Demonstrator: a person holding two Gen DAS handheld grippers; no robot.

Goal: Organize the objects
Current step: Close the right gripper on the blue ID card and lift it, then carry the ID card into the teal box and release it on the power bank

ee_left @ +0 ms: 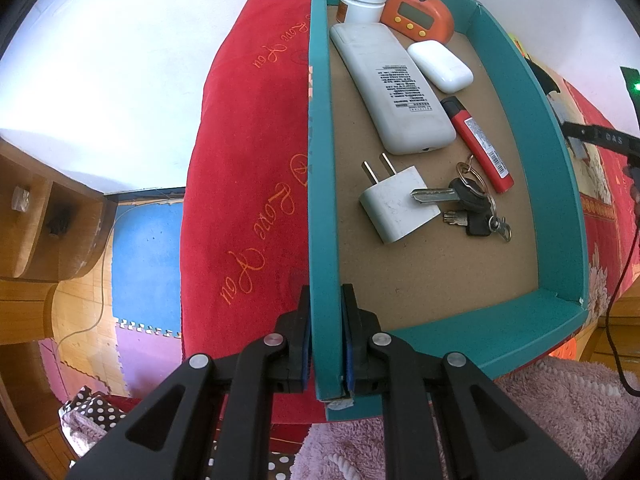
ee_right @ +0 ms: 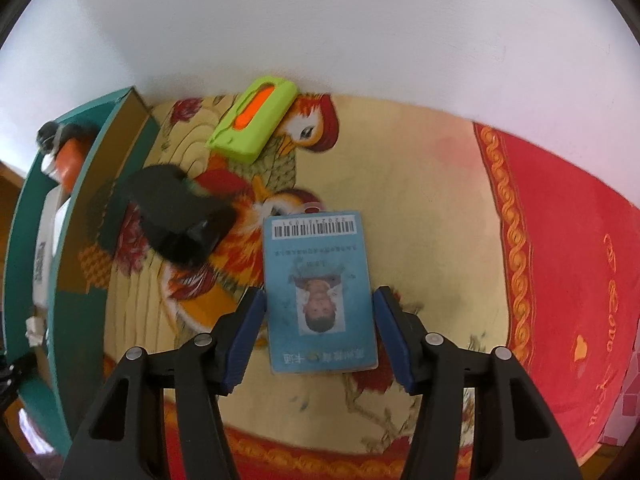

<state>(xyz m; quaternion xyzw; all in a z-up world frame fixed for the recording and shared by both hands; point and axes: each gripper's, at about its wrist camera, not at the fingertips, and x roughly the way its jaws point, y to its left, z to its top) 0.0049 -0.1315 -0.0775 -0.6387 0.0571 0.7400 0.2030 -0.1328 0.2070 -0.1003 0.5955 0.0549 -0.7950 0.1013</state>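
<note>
- A red bedspread [ee_left: 248,152] with orange embroidered writing is covering the bed and reaching down over its left edge.
- A yellow panel with colourful birds [ee_right: 420,216] is filling the middle of the bedspread.
- A pink fluffy blanket [ee_left: 560,412] is lying at the near edge of the bed.
- Blue and purple foam mats [ee_left: 144,264] are lying on the floor beside the bed.
- A wooden cabinet [ee_left: 44,224] is standing at the far left.
- A white wall [ee_right: 320,28] is rising behind the bed.
</note>
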